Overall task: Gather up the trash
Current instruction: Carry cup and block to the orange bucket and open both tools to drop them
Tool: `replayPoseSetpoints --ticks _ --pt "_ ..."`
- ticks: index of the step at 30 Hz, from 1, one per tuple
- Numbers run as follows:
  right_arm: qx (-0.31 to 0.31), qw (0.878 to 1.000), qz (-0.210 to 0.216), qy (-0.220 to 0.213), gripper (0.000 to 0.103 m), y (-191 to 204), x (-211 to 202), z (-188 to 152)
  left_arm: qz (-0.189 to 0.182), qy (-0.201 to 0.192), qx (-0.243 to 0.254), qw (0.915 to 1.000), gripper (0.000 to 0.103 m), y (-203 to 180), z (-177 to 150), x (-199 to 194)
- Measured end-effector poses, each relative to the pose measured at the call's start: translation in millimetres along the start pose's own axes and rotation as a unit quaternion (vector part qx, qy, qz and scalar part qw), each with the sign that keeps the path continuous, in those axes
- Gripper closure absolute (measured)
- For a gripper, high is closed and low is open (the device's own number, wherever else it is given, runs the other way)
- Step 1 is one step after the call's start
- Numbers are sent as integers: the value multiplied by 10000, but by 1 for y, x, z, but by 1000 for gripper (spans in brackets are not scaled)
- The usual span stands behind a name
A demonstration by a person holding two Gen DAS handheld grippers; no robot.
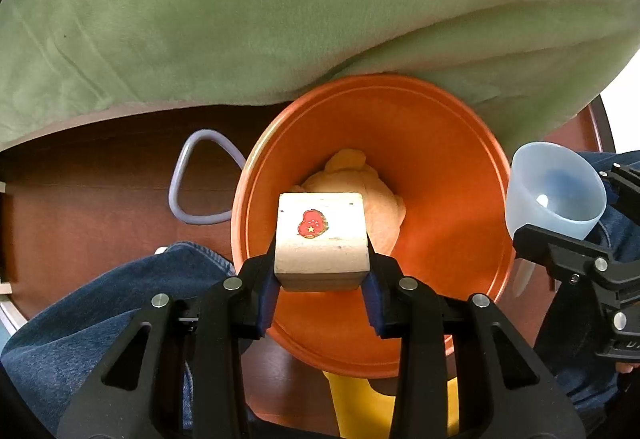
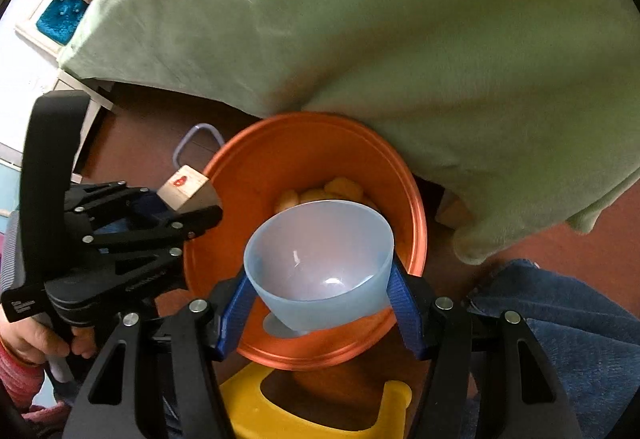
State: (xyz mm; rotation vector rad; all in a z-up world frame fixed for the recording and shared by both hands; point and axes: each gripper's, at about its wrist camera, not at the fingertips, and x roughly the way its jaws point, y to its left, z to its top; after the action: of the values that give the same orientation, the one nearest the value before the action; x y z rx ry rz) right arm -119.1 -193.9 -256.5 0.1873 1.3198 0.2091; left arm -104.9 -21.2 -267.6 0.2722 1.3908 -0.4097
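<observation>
Your left gripper [image 1: 322, 275] clamps the wooden block [image 1: 322, 239]; your right gripper [image 2: 320, 303] clamps the blue cup [image 2: 320, 259]. Released off-centre, either could glance off the orange bowl [image 1: 460, 179] rim.

Both wrist views close above the shared orange bowl [image 1: 440, 199].

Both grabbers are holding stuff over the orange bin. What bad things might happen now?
The wooden block sits clamped in the left gripper near the near rim of the orange bin; let go too early, it might hit the rim and bounce out. The blue cup in the right gripper is soft-looking and could slip. The two grippers are close, so they might bump. The green blanket drapes over the far rim.
</observation>
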Motion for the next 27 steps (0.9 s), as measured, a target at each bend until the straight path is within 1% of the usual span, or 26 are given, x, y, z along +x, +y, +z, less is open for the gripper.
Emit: replayPoseSetpoints --ticks 3,4,5,7,9,13,16,27 --pt "65 9999 47 95 40 -5 2 -3 31 82 12 10000 68 -3 2 -2" --pt "93 9999 73 85 32 -7 4 -2 48 99 24 9999 66 -3 3 -1" --pt "144 9999 56 31 26 -9 1 -1 72 95 35 9999 56 -4 3 2" --pt "200 9997 5 -137 25 -11 -4 3 187 26 72 9998 39 -6 8 4" --pt "264 9993 5 -256 21 -15 -10 4 256 -63 101 9996 38 -7 8 3" --pt "439 9981 20 -436 20 -21 -19 8 280 -59 96 9995 34 -6 7 2" --pt "509 9976 31 -459 19 -25 -22 8 275 -65 90 9996 31 -7 8 3" --pt "526 9975 51 -469 19 -25 -22 7 240 -98 102 9996 30 -6 7 4"
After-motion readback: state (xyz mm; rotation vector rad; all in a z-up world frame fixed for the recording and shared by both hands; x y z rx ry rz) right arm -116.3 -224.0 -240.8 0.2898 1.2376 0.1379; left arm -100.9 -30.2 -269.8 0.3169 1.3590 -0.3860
